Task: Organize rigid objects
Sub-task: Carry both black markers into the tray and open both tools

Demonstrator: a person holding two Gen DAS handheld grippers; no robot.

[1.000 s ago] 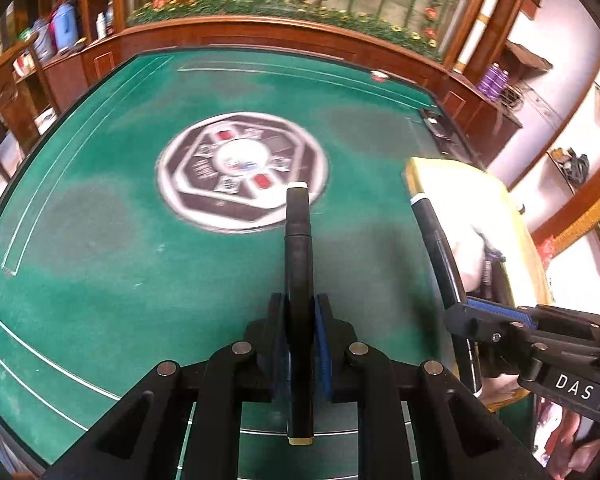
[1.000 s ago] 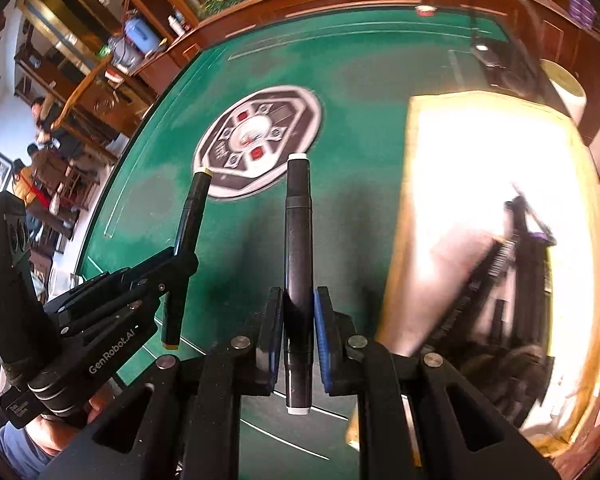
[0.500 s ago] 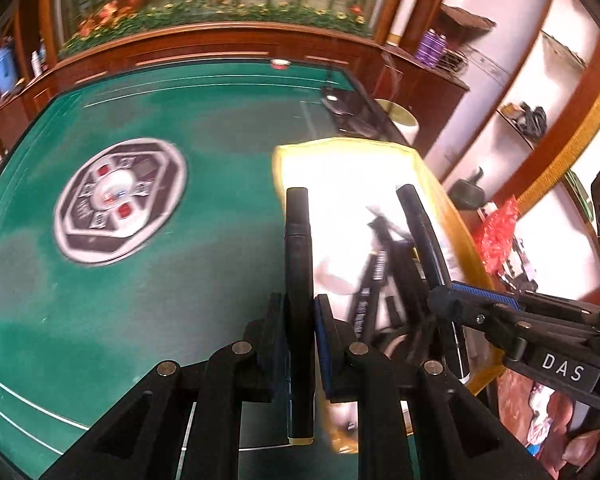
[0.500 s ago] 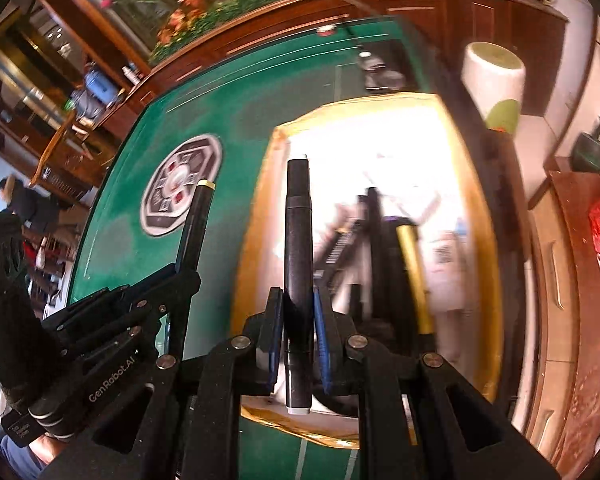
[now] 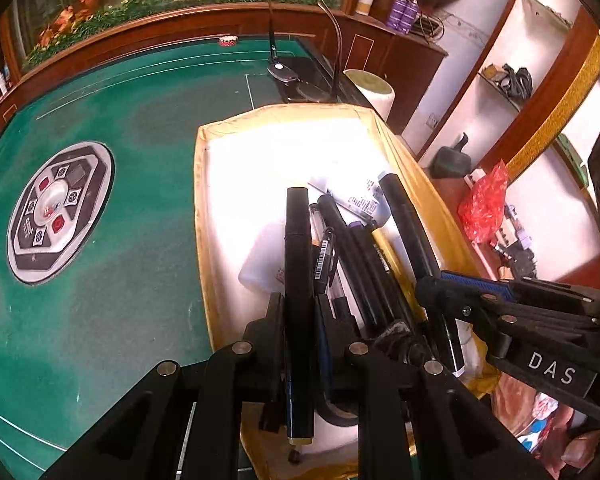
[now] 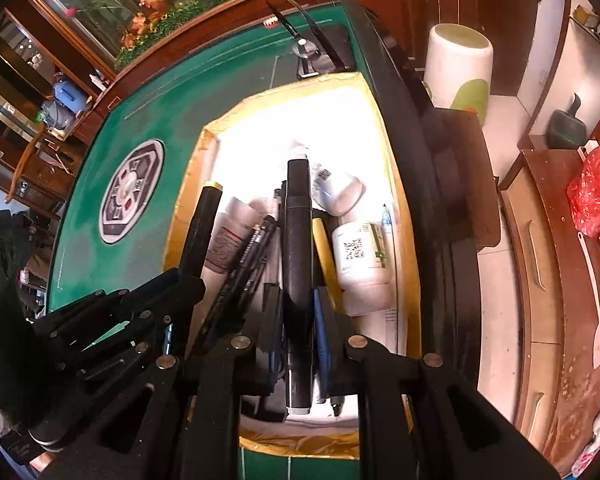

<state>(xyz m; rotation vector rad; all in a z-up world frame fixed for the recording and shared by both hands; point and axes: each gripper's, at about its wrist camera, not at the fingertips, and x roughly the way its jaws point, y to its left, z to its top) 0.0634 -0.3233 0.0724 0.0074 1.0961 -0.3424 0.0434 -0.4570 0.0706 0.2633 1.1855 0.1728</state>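
Two clamped markers [image 5: 298,280] over box [image 5: 204,200]

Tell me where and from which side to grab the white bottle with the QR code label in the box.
Grip the white bottle across its labelled body, coming from above. It lies on its side in the yellow-rimmed box, its round flank exposed upward. The yellow pen lies close along one side, so that finger has little room. Both grippers already hold markers.

You see matt green felt on the table [image 5: 100,320], a glossy black plastic marker [image 5: 298,280], and a shiny yellow-taped box rim [image 6: 188,200].
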